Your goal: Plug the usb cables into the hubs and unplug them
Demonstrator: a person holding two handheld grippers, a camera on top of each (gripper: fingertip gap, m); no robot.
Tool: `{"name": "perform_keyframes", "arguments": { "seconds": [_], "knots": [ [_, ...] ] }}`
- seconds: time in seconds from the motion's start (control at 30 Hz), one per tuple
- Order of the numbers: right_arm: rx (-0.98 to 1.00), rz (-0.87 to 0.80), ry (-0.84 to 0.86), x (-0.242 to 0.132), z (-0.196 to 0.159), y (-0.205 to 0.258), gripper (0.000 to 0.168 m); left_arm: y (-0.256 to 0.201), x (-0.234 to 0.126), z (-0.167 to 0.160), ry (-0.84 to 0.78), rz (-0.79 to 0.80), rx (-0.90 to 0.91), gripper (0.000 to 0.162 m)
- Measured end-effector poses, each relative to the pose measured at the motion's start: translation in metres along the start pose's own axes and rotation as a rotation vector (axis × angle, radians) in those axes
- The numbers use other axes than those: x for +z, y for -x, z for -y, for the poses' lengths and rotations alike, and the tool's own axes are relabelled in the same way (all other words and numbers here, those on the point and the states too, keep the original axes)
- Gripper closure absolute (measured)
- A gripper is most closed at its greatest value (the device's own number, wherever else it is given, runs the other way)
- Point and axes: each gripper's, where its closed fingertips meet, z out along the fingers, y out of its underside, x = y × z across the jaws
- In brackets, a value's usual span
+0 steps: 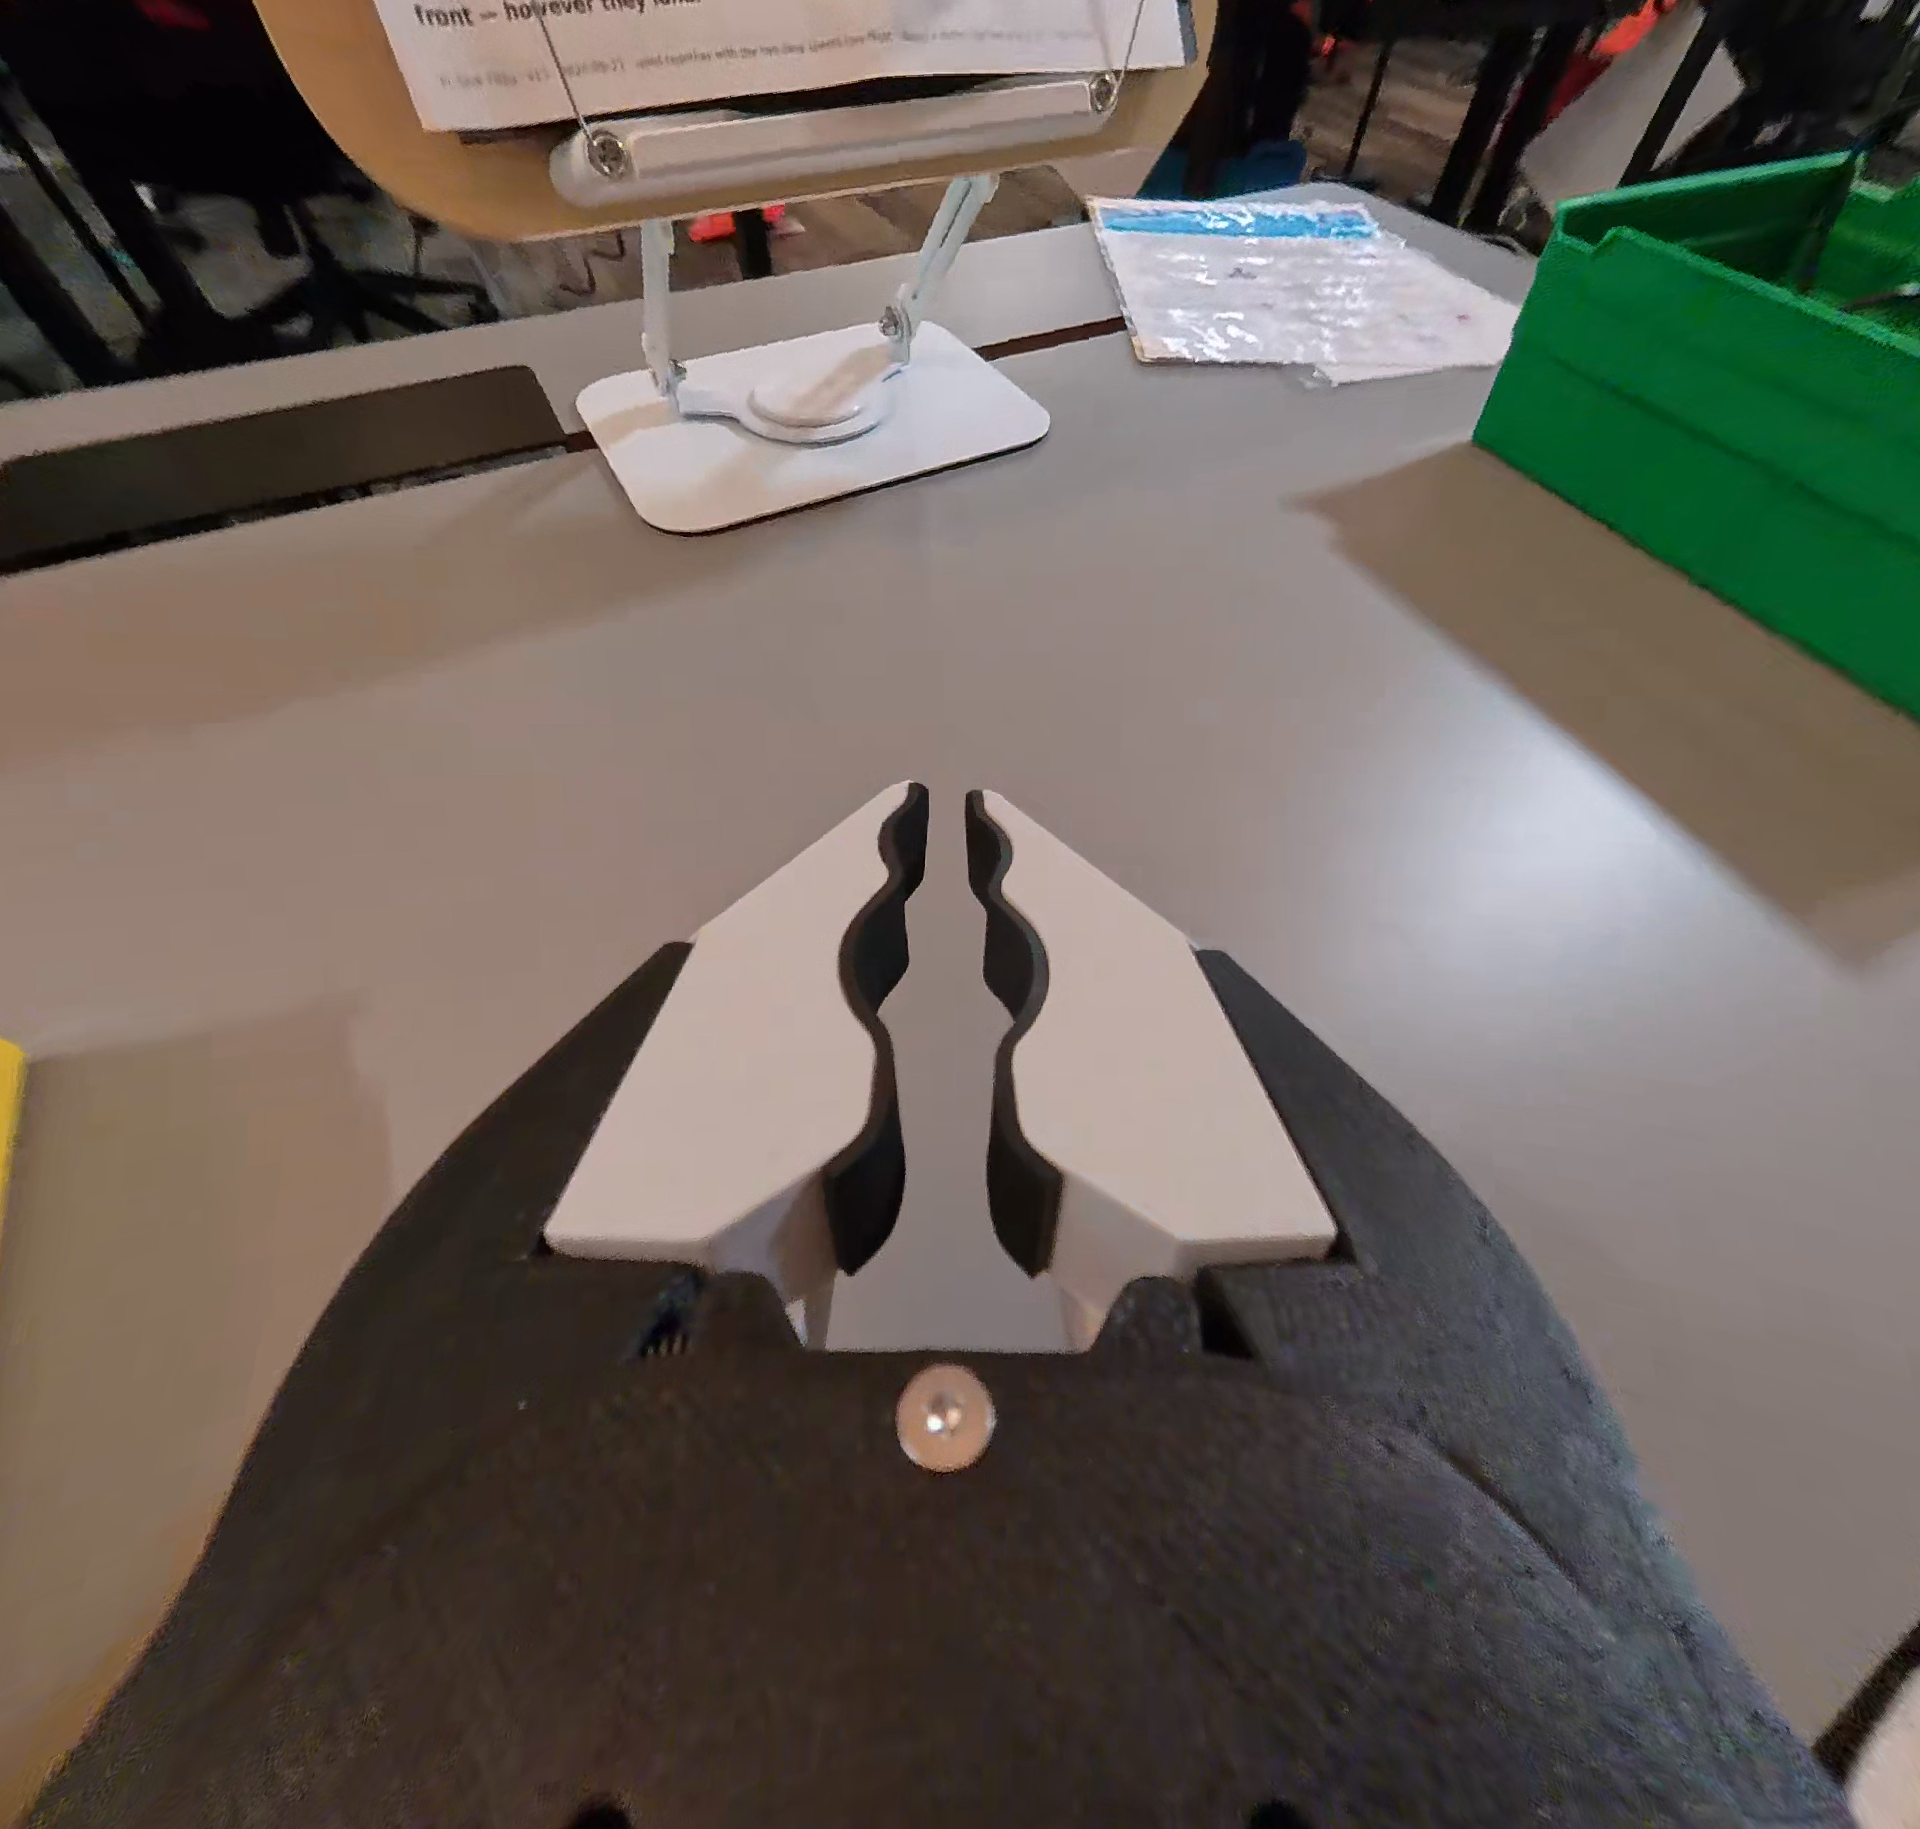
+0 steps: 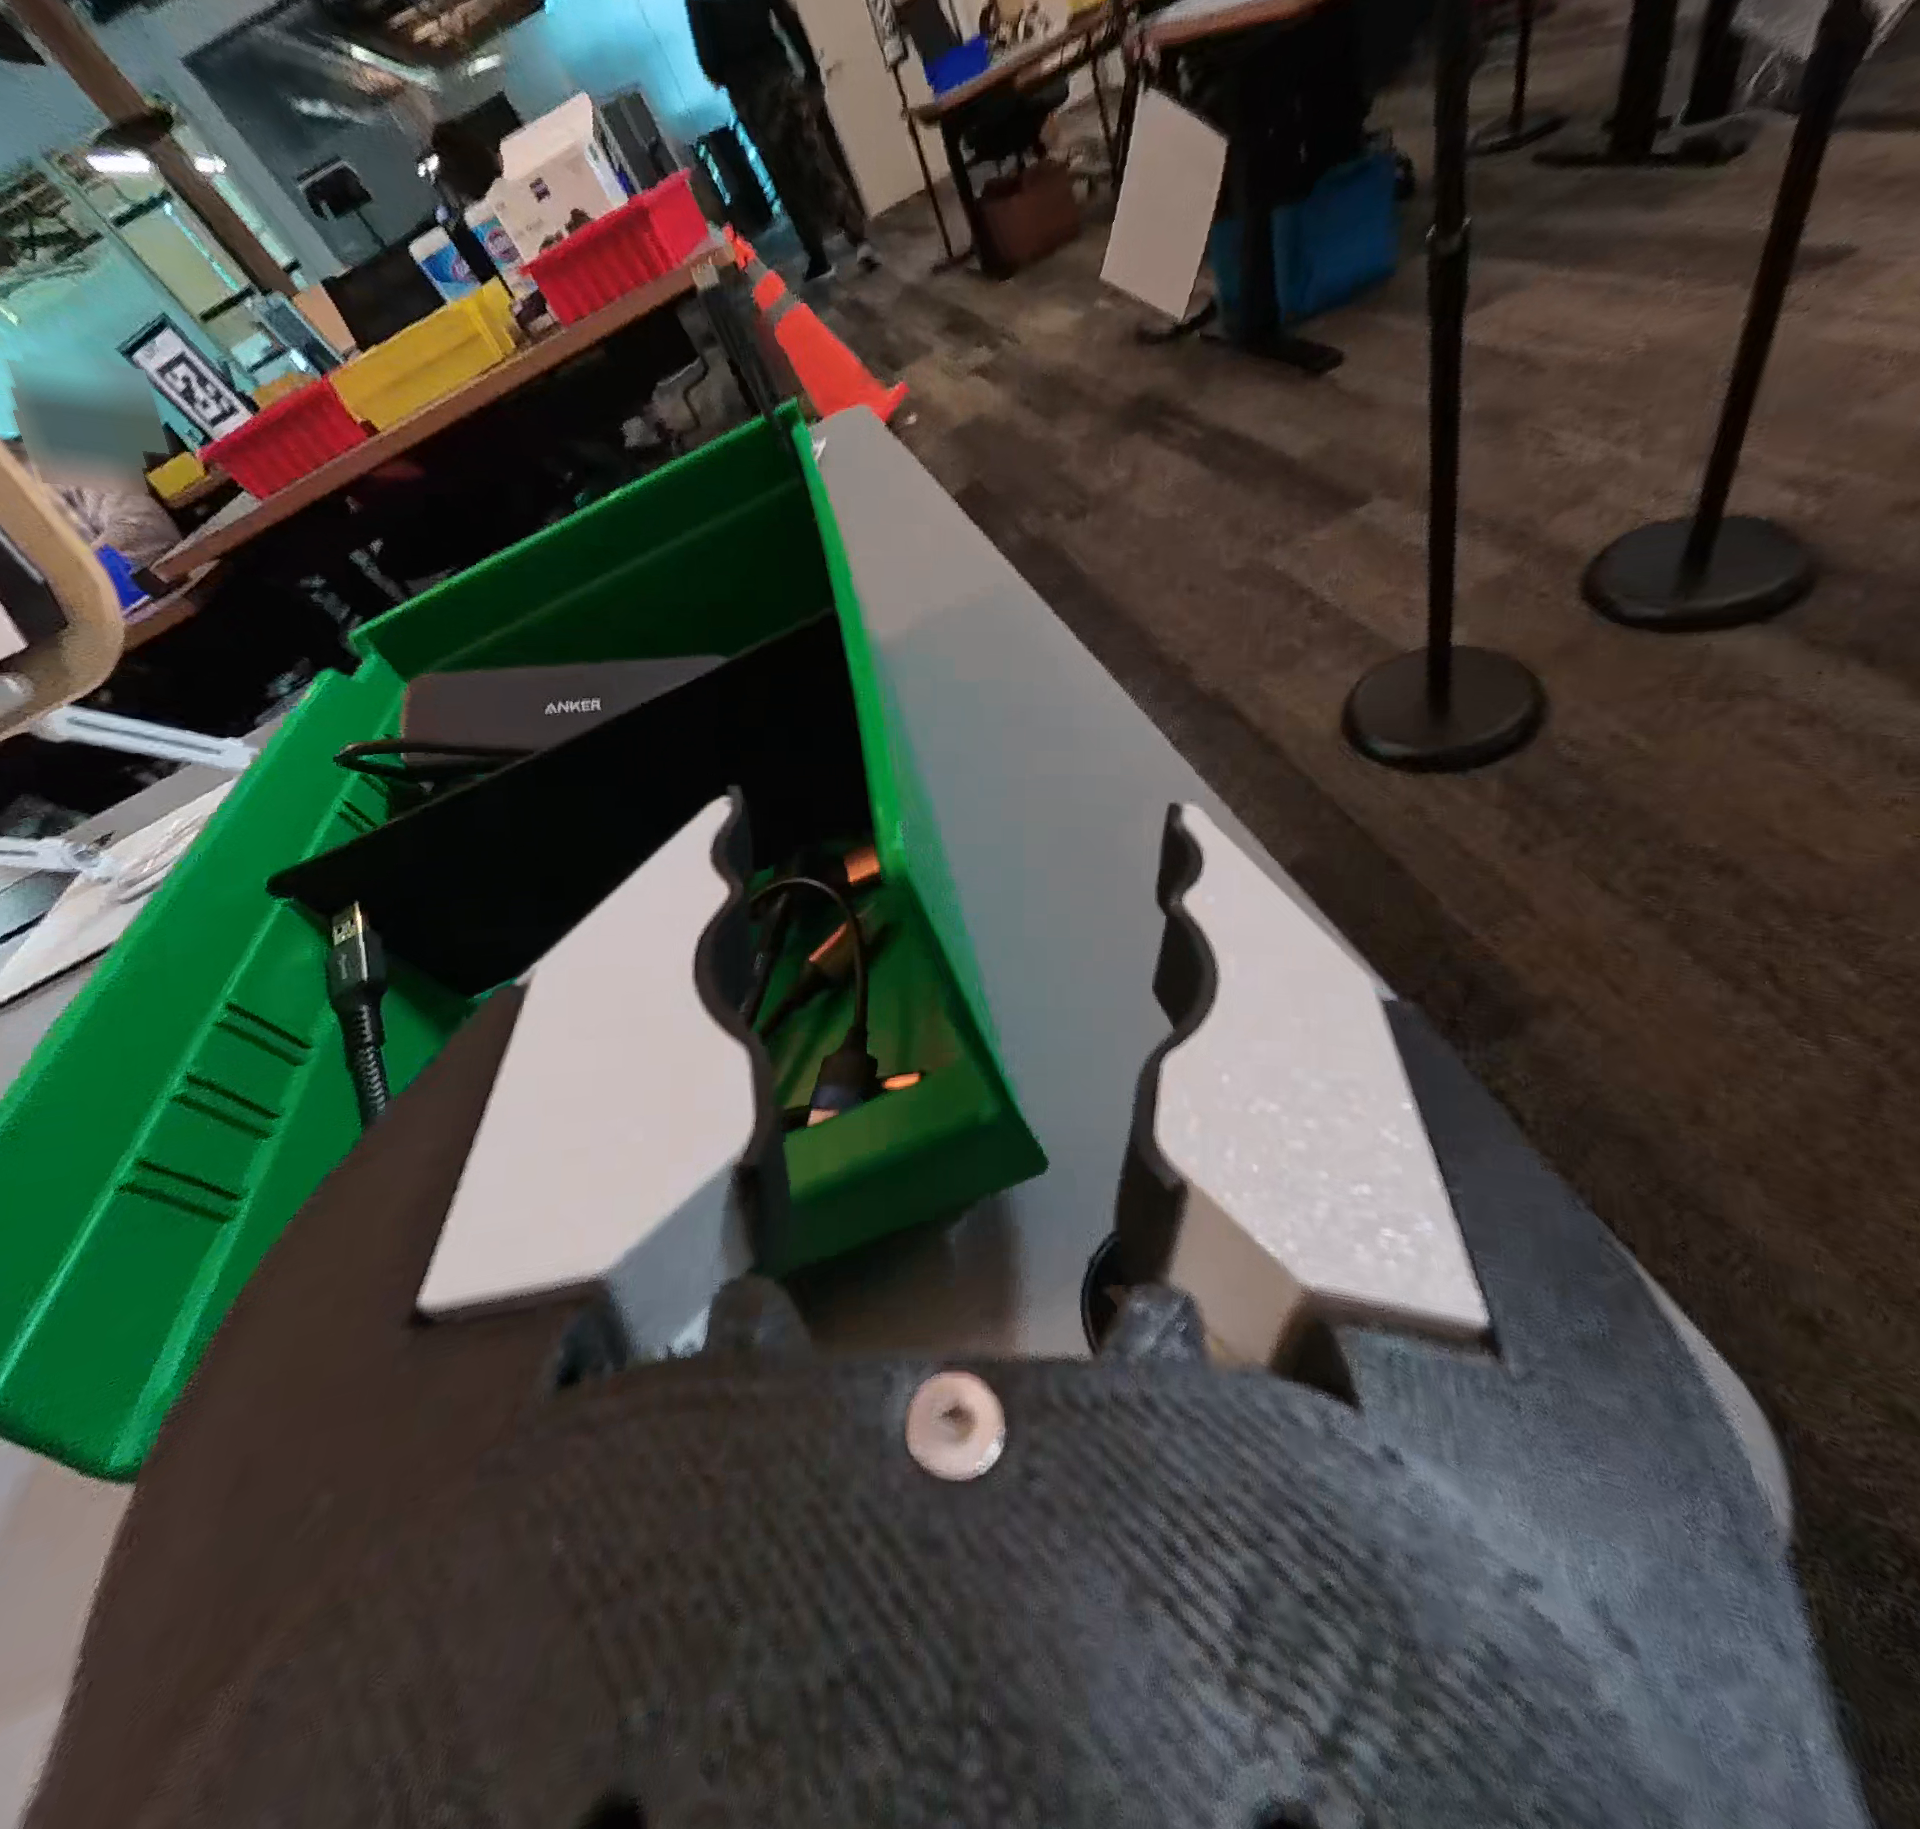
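Note:
In the right wrist view a green bin (image 2: 166, 1135) on the grey table (image 2: 997, 699) holds a dark grey hub (image 2: 551, 704), a long black hub (image 2: 540, 865) and several dark cables. A braided cable with a USB plug (image 2: 348, 948) hangs over the bin's left side. My right gripper (image 2: 951, 818) is open and empty, just above the bin's near right corner. In the left wrist view my left gripper (image 1: 945, 792) is shut and empty above the bare table (image 1: 1195, 688). The green bin (image 1: 1714, 397) shows at the right there.
A tilted board on a white stand (image 1: 810, 418) holds a printed sheet (image 1: 769, 3) at the table's back. A plastic-sleeved sheet (image 1: 1288, 283) lies beside it. A yellow thing (image 1: 8, 1114) sits at the left edge. Black pole stands (image 2: 1439, 704) are on the carpet right of the table.

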Motion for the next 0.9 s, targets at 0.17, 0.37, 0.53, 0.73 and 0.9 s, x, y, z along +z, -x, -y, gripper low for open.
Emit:
{"name": "perform_keyframes", "arguments": {
  "seconds": [0.17,0.37,0.53,0.73,0.9],
  "knots": [
    [0.055,0.001,-0.102,-0.012,0.018,-0.002,0.105,0.007,-0.008,-0.014,-0.049,-0.045,-0.002,0.154],
    [-0.066,0.037,0.012,-0.002,0.004,0.01,0.108,0.021,-0.005,-0.022,-0.068,-0.092,-0.147,0.149],
    [-0.131,0.045,0.062,0.006,-0.004,0.013,0.108,0.018,0.01,-0.032,-0.028,-0.219,-0.306,0.125],
    [-0.159,0.055,0.121,0.017,-0.018,0.013,0.105,0.025,0.018,-0.041,0.024,-0.139,-0.208,0.127],
    [-0.251,0.021,0.139,0.021,-0.014,0.015,0.101,0.022,0.02,-0.046,0.058,-0.116,-0.137,0.127]
  ]
}}
